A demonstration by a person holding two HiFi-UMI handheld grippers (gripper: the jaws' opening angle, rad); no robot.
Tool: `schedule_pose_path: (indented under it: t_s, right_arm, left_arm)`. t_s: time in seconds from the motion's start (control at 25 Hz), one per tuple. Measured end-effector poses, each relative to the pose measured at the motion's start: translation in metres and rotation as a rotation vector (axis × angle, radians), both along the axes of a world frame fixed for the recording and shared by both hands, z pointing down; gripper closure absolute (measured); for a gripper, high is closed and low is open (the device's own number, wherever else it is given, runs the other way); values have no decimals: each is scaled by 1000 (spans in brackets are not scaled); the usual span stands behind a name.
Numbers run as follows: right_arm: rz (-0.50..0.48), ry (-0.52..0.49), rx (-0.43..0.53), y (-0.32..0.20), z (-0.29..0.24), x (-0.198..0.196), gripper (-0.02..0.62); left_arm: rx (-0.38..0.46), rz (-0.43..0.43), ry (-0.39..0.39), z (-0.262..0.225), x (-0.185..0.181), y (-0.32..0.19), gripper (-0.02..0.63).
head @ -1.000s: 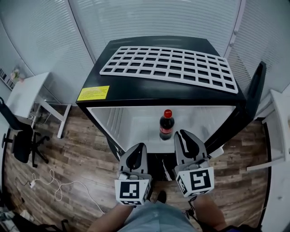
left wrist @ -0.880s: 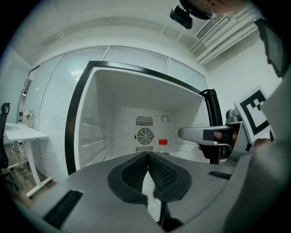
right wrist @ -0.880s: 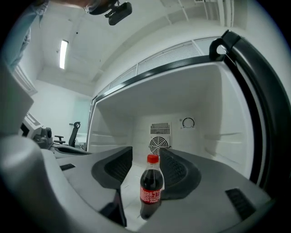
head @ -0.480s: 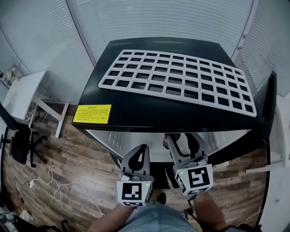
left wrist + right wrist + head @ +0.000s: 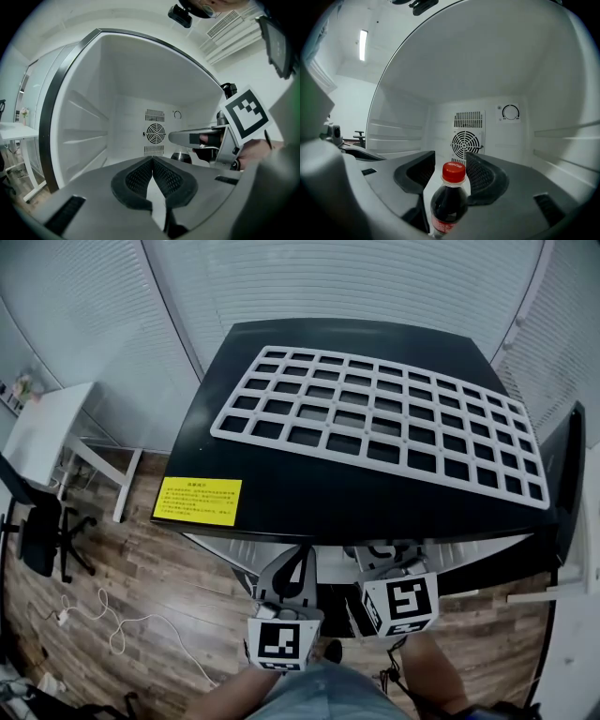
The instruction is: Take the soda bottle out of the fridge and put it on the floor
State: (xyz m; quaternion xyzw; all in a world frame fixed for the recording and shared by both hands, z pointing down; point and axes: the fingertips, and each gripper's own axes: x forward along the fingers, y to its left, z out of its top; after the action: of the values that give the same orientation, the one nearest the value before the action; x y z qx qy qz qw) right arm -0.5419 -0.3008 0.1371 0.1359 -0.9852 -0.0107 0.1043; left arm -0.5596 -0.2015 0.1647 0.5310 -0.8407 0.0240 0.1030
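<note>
Right gripper [image 5: 450,163]: jaws just opened wide, and we log it as newly advanced into the fridge [image 5: 501,70], straddling the standing bottle [image 5: 449,206] without gripping it; left gripper [image 5: 153,160] closed and empty alongside; grasp likely next.

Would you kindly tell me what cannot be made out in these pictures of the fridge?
Right gripper view: the soda bottle has its base cut off by the bottom edge.
Head view: the fridge top hides the interior and the soda bottle.
Head view: print on the yellow label is too small to read.
</note>
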Motion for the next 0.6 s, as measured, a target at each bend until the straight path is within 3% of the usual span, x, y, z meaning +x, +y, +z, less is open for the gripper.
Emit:
schedule_pose_path:
  t_s: [0.6]
  right_arm:
    - [12,38,14,-6,12,-12,417]
  left_arm:
    - [-8,10,9,11,-9,-2,589]
